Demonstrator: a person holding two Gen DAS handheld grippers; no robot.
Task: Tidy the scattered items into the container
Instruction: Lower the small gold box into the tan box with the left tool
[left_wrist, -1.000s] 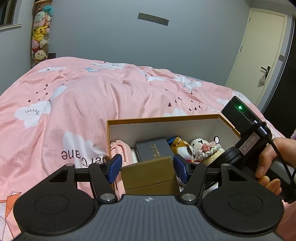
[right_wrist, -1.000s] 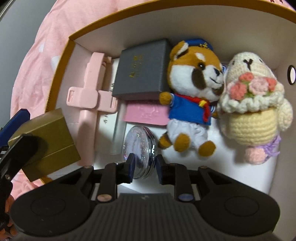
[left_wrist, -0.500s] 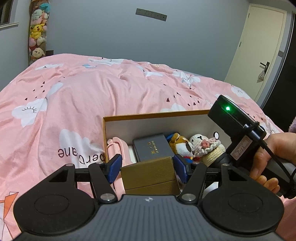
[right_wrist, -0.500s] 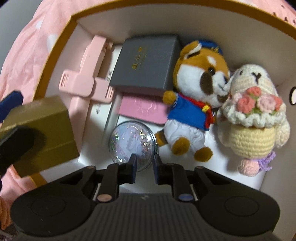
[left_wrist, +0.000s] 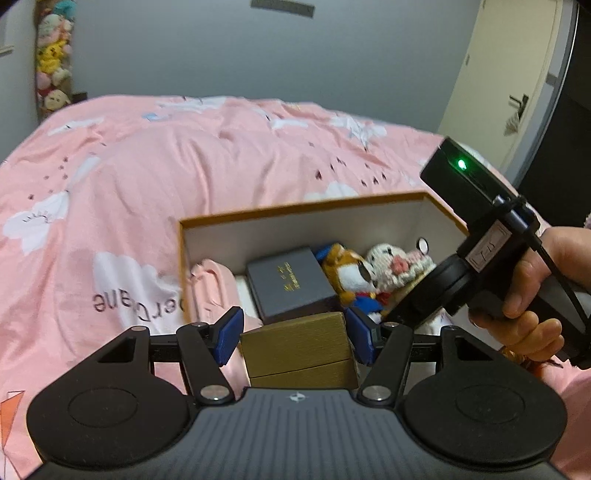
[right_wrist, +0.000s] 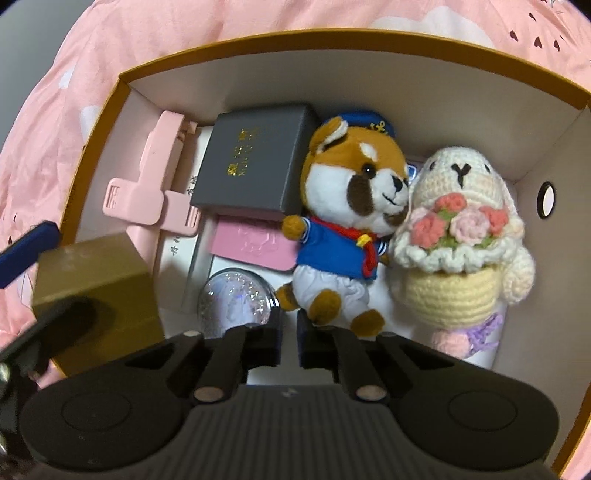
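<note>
A pink quilted bedspread (left_wrist: 207, 158) with cloud prints covers the bed, and an open cardboard box with an orange rim and white inner walls (right_wrist: 369, 70) sits on it. The left claw (left_wrist: 293, 338) grips a gold, brushed-finish rectangular box (left_wrist: 299, 347) between its blue pads, just short of the container's near-left rim. The right claw (right_wrist: 290, 341), jaws narrow with nothing between them, hangs over the interior; a round glittery compact (right_wrist: 236, 302) lies just ahead-left of its tips, beside a plush fox in a sailor suit (right_wrist: 351, 218), a crocheted cream bunny (right_wrist: 458, 236) and a dark grey gift box (right_wrist: 255, 162).
</note>
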